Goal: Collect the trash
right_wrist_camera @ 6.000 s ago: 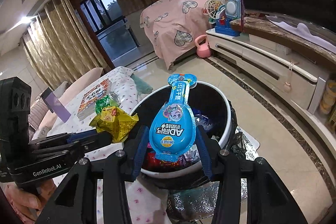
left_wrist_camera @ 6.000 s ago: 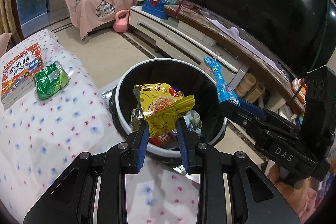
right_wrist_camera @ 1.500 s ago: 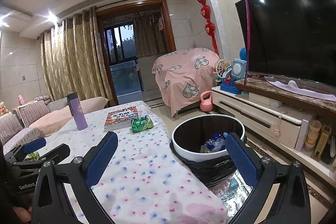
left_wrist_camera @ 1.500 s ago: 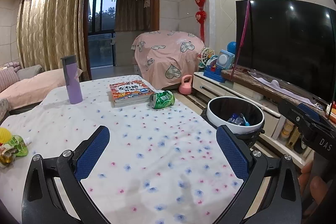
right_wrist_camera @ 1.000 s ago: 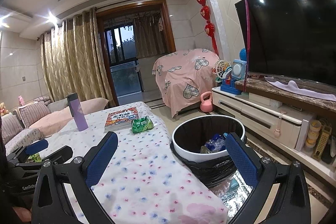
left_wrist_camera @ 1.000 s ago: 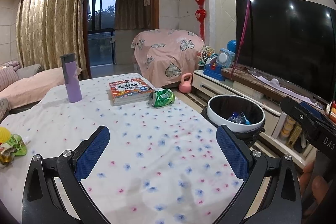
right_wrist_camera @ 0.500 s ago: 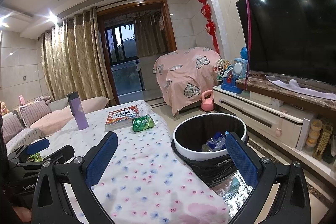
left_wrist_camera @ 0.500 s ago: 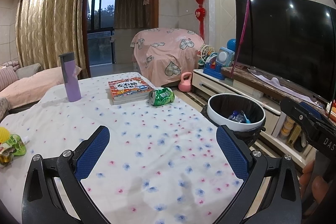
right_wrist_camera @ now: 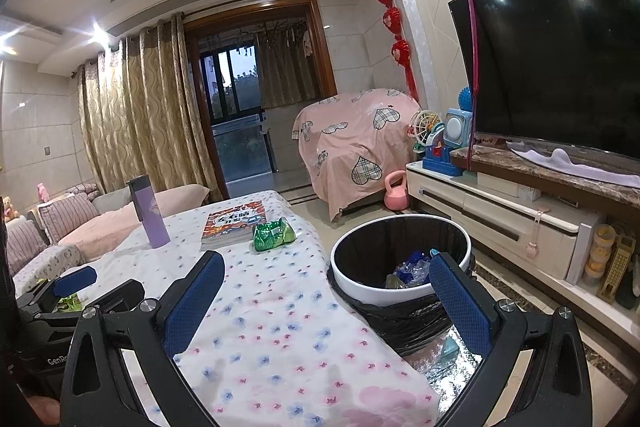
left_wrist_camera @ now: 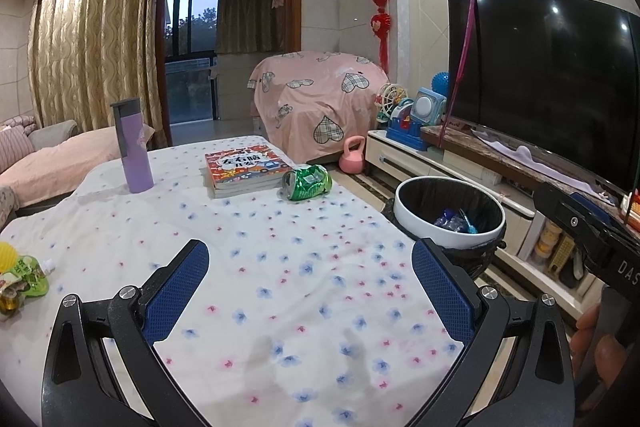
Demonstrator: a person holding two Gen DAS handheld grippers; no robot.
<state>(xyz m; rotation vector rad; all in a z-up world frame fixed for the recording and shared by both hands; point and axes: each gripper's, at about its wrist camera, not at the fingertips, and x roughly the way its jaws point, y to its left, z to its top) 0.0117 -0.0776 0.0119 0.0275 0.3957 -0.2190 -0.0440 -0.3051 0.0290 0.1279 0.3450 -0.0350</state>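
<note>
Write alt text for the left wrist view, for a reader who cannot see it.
An open, empty left gripper hangs over a table in a flowered cloth. On the table are a green snack bag, a book, a purple bottle and small clutter at the left edge. A trash bin stands beside the table, right.

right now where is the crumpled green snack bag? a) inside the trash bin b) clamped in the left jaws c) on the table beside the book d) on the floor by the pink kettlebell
c: the green snack bag lies on the flowered tablecloth right next to the book, outside the trash bin, and both sets of jaws are open and empty.
</note>
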